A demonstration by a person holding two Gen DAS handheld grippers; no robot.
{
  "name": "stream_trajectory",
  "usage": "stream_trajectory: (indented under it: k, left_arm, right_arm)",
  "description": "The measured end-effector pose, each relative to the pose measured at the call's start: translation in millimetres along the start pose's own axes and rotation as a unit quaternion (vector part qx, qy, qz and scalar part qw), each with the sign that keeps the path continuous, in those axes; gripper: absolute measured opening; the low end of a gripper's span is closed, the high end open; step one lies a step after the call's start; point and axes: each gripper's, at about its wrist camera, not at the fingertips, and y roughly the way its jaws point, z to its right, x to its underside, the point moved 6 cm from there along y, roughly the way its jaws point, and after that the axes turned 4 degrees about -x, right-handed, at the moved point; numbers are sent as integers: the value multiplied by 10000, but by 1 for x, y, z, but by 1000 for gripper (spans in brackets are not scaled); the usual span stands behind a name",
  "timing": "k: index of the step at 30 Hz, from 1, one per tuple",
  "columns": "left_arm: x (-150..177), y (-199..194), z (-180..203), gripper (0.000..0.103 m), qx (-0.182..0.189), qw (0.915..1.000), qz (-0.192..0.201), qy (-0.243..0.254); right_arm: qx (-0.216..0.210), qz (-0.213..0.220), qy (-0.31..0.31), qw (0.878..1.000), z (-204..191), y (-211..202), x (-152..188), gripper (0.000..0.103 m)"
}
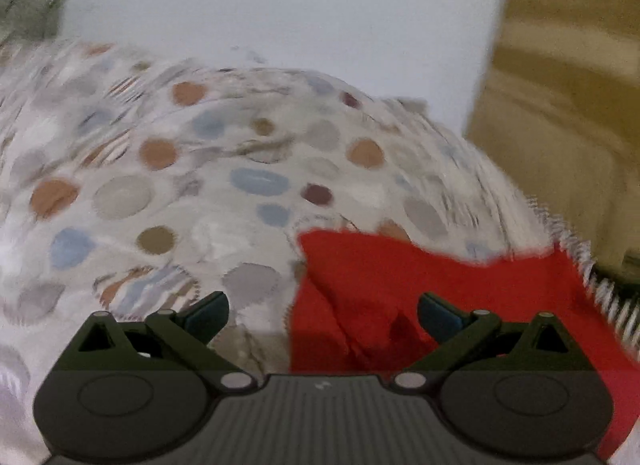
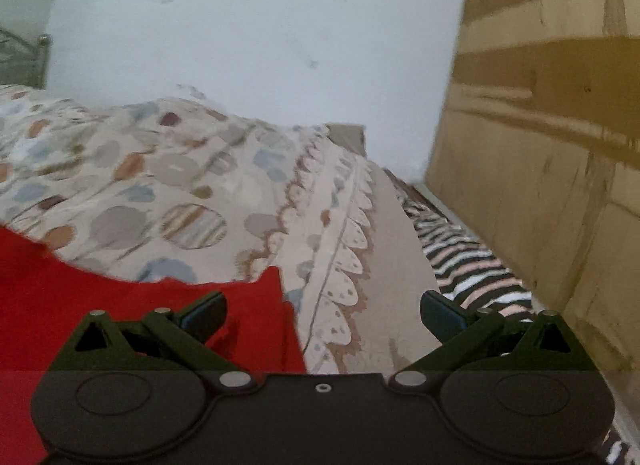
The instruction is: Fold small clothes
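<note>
Left wrist view has the left gripper spread wide and holding nothing, hovering over the left edge of the red garment, which lies on the dotted bedspread. Right wrist view shows the right gripper likewise spread and empty above the red garment's right corner, beside a brown cabinet

the garment lies on the bedspread, with the wall behind and cabinet right.
</note>
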Motion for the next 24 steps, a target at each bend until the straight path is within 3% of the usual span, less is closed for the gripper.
stream_trajectory:
  k: [2, 4, 9, 15, 20, 24]
  left_arm:
    - [6, 6, 10, 102, -410, 9977, -86, 541]
    - [11, 13, 9, 103, -824, 9934, -198, 769]
    - [14, 19, -25, 103, -886, 9946, -533, 45]
    - [24, 23, -66, 102, -1567, 9830, -892, -348]
    - [17, 0, -81, 102, -1461, 9818, -571, -1075]
    - [14, -21, -85, 103, -1094, 9791, -323, -1683]
  right_arm:
    - [-97, 15, -91, 9999, -6, -20, 9, 102]
    - [-177, -19, -199, 9996, -13, -37, 22, 102]
    - [43, -135, -464, 9988, -21, -51, 55, 102]
    - [-212, -240, 873, 9957, 1, -43, 85, 102]
    - [-225, -259, 921, 9952, 1, -44, 84, 102]
    - [42, -170, 624, 9979, -4, -59, 73, 102]
